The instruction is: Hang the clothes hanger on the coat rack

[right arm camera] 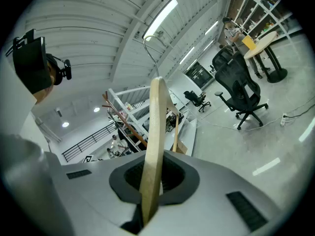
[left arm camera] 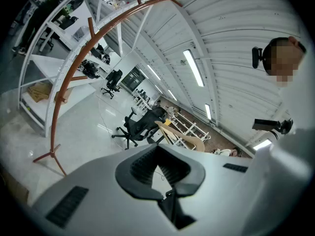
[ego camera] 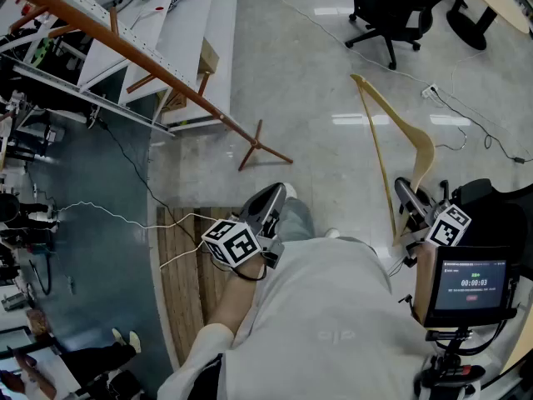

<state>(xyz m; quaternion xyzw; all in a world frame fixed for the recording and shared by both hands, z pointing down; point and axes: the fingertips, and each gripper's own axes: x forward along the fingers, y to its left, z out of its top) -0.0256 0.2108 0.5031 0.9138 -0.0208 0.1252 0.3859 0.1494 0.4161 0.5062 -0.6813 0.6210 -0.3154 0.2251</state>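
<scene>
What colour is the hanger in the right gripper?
Pale tan wood; the hanger shows best in the right gripper view.

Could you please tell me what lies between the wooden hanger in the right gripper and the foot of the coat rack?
In the head view, only bare glossy floor lies between the hanger, clamped in the right gripper, and the coat rack.

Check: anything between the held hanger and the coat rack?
Nothing visible. The right gripper is shut on the hanger; only bare floor lies between it and the coat rack. The left gripper sits clear of that line.
</scene>
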